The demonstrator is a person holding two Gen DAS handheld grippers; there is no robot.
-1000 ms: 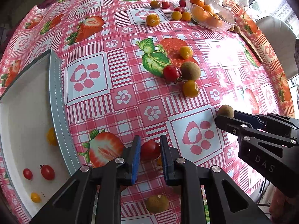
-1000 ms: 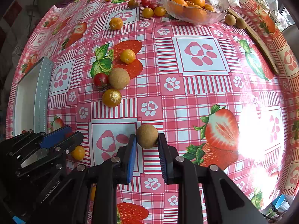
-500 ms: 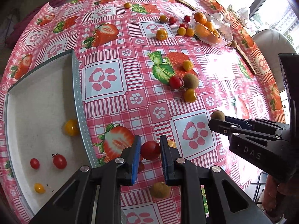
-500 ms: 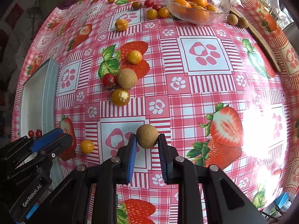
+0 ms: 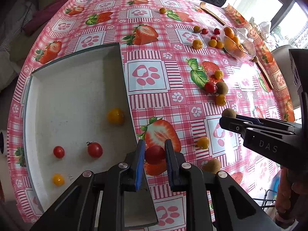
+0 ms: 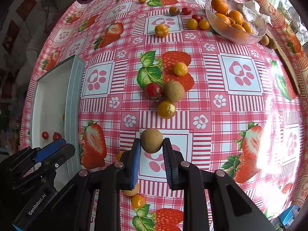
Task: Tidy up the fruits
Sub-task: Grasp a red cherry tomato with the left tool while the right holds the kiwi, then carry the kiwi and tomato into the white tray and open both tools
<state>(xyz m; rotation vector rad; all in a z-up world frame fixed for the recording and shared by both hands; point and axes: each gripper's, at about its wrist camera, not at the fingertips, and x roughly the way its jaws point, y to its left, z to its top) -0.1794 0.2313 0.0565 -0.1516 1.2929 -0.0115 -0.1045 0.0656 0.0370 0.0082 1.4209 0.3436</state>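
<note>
My left gripper [image 5: 154, 156] is shut on a red cherry tomato [image 5: 154, 154] and holds it above the table, just right of the white tray's rim [image 5: 126, 88]. The tray holds two red tomatoes [image 5: 94, 149] and two yellow ones [image 5: 115, 116]. My right gripper [image 6: 151, 146] is shut on a brown longan [image 6: 151, 140], lifted above the tablecloth; it also shows in the left wrist view [image 5: 229, 113]. A red tomato [image 6: 153, 89], a longan [image 6: 173, 91] and a yellow tomato [image 6: 166, 109] lie grouped mid-table.
A glass bowl [image 6: 256, 35] of oranges stands at the far right, with small tomatoes [image 6: 161, 30] scattered beside it. A yellow tomato [image 5: 203, 142] and a longan [image 5: 212, 165] lie near my left gripper. A wooden board [image 6: 286, 63] runs along the right edge.
Both grippers have risen from the table with their fruit. The left one has moved left toward the tray; more of the tray is in view.
</note>
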